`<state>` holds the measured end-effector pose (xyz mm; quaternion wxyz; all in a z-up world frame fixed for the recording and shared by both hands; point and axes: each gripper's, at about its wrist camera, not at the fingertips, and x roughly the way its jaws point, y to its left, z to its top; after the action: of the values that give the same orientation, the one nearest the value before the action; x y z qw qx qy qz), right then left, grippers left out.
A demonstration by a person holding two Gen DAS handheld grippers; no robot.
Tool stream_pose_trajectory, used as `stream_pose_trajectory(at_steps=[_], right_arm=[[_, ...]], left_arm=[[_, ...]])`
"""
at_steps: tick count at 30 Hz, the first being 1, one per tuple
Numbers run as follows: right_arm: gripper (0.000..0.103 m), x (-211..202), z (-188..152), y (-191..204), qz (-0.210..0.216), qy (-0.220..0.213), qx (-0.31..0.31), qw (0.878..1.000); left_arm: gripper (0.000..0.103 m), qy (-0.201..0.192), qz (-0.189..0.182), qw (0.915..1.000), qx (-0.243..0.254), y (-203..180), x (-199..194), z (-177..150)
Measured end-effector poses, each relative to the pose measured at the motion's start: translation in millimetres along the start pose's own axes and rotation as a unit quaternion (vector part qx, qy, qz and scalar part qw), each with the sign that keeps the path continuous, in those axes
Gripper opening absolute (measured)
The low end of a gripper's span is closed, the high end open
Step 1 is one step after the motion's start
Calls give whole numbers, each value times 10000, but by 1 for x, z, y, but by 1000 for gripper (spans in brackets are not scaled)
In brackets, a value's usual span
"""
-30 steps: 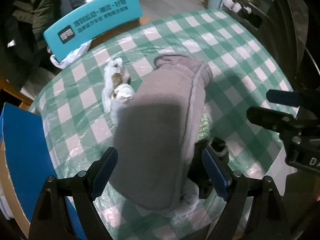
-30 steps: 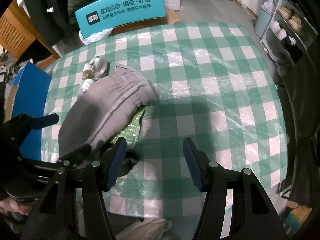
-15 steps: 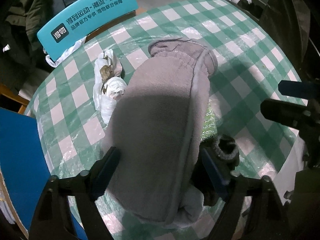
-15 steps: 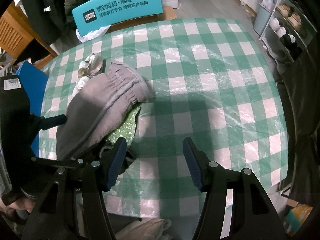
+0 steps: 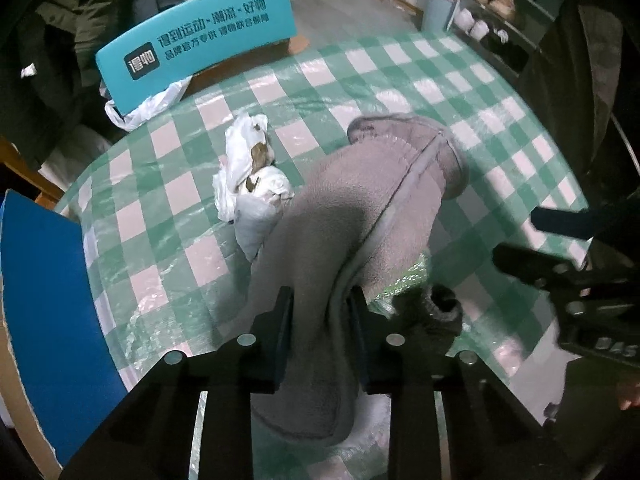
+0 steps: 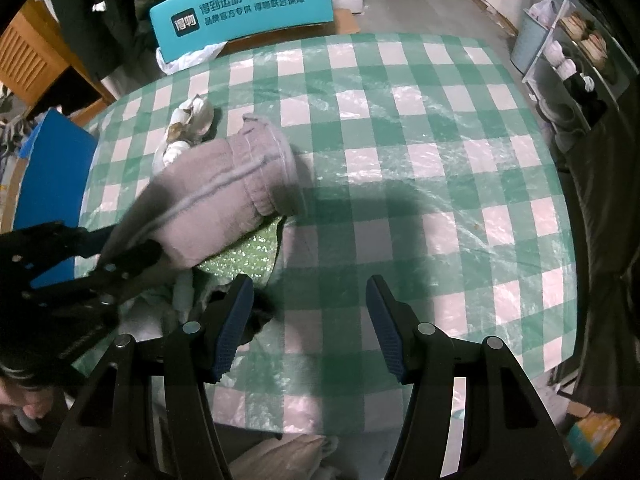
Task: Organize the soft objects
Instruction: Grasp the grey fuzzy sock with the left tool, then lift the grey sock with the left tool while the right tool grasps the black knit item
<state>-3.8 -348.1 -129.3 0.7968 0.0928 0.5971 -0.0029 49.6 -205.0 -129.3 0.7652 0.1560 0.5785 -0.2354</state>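
Change: left gripper [image 5: 320, 320] went from spread wide around the grey fleece garment [image 5: 360, 216] to pinched on its near end, within the last second.
Left jaws: clenched on bunched fleece, fabric squeezed between both fingers.
Right gripper [image 6: 310, 324]: spread wide and empty, hovering over bare checked tablecloth [image 6: 420, 128], same as a second ago.
Garment position: near end raised in the left grip, cuffed far end resting on the cloth, draped over a green sequined item [image 6: 248, 250].
Neighbours: crumpled white plastic bag [image 5: 244, 168] just beside the garment on its left; dark knitted piece [image 5: 440, 312] near the sequins, partly hidden.
Meaning for task: grasp judged secured, so lifting or folding looked possible next.
Risk: limp fleece likely to drag the sequined item along when pulled.
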Motion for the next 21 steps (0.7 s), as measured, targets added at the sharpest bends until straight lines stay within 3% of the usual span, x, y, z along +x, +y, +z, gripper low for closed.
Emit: stream_pose_trajectory(at_steps=[9,21], right_arm=[[58,9,-6,17,87,102,-169,9998],[58,31,-18,53,227,301,-488,9981]], left_arm=[[26,-343,-56,9990,-295,14,-32,-2],[26,-505,17,9966,-652,43,-55,-18]])
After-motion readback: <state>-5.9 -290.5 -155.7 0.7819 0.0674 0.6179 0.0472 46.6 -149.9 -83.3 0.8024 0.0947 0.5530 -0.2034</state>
